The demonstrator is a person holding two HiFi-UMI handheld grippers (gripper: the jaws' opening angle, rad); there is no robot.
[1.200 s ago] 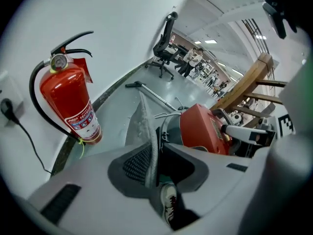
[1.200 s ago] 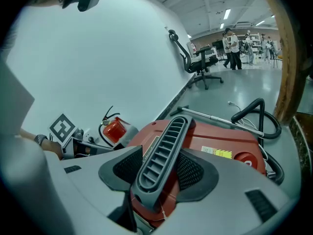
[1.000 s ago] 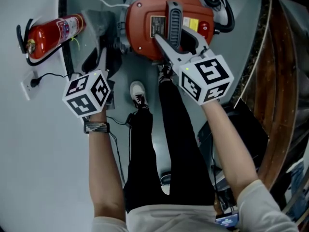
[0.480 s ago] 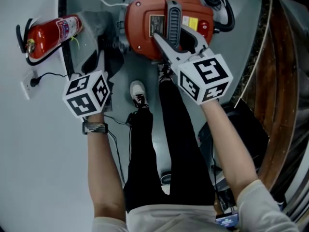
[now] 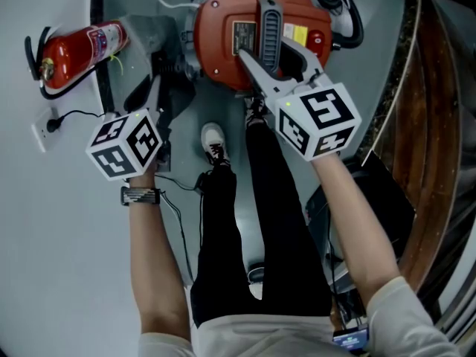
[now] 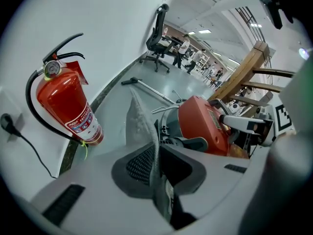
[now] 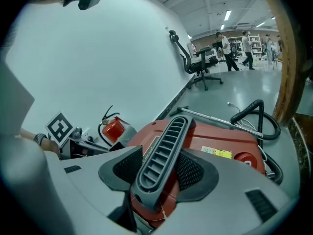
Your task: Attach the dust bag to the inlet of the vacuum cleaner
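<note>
Since the earlier frame the left tool point(image 6: 157, 163) has closed: its jaws, which stood much wider a second ago, now pinch a fold of the grey dust bag point(image 6: 139, 126). In the head view its marker cube also appears slightly turned and a shade further from the vacuum cleaner point(image 5: 223, 36); otherwise the hand keeps its place. Nothing else differs. The right tool point(image 7: 159, 173) remains clamped on the dark ribbed handle point(image 5: 268, 28) that runs across the top of the vacuum cleaner, and the machine itself has not shifted.

Position of the task's thing: the dust bag stands up from the floor point(image 6: 112, 109) just beside the vacuum cleaner, on the side that faces the fire extinguisher point(image 5: 74, 50). The pinched fold is the part of the bag furthest from the vacuum cleaner; the rest of the fabric rises toward a grey fitting point(image 6: 168, 131) low on the machine's near side. Whether fabric and fitting touch cannot be told.

Reading for the task: the closing grip suggests the bag is now secured for handling, while the right tool steadies the vacuum cleaner. The bag does not look seated on anything yet, so attachment is judged still to come. The grey fitting is probably the inlet, and the bag's mouth would have to be brought onto it.
</note>
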